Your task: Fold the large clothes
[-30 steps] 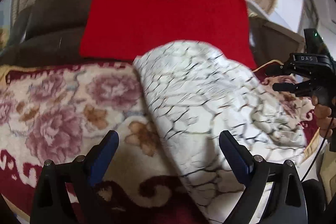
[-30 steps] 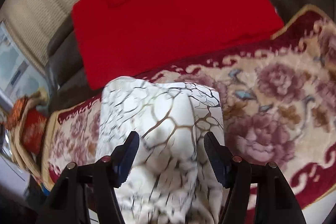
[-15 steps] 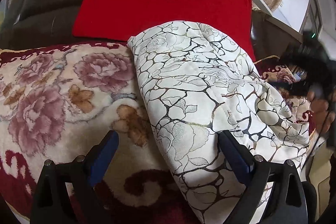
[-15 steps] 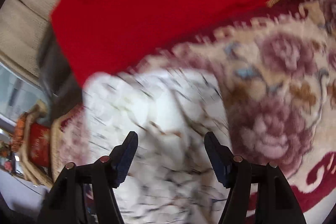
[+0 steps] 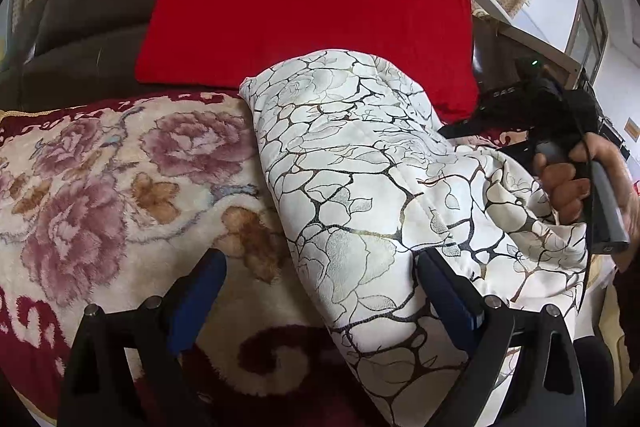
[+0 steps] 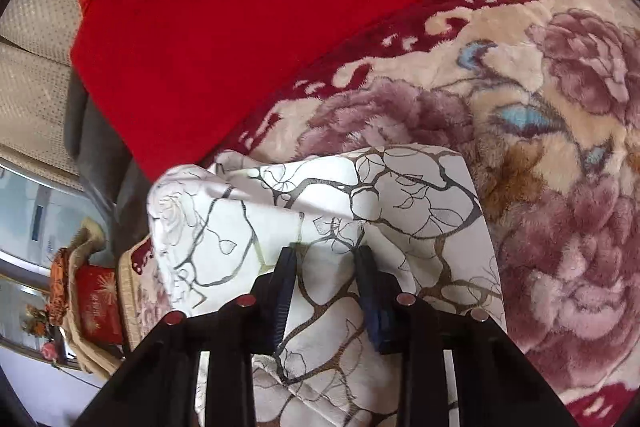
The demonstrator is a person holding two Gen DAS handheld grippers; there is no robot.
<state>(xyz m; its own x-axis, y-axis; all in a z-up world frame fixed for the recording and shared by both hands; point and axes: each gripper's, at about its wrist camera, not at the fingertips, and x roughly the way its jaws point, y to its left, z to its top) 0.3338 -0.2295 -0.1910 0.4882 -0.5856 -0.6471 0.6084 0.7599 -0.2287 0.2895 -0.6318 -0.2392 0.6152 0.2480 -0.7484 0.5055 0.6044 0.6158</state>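
The white garment with the dark crackle-and-rose print (image 5: 360, 187) lies in a long, partly folded bundle across the floral plush blanket (image 5: 120, 187), its far end just touching the red cushion (image 5: 304, 11) against the sofa back. It looks padded or quilted: thick, soft, puffy at the folds, probably bulky rather than heavy, and likely to spring open if let go too soon. The right hand-held gripper (image 6: 326, 253) has just been closing, and its jaws now pinch a raised ridge of the fabric between them near the bundle's right-hand edge; in the left wrist view the person's hand (image 5: 576, 183) is wrapped round its handle. The left hand-held gripper (image 5: 320, 267) stands wide open, its right finger resting against the near edge of the cloth, nothing gripped. I'd judge the best hold is a thick fold or hem edge, taken deep, since a shallow pinch on such smooth cloth may slip.
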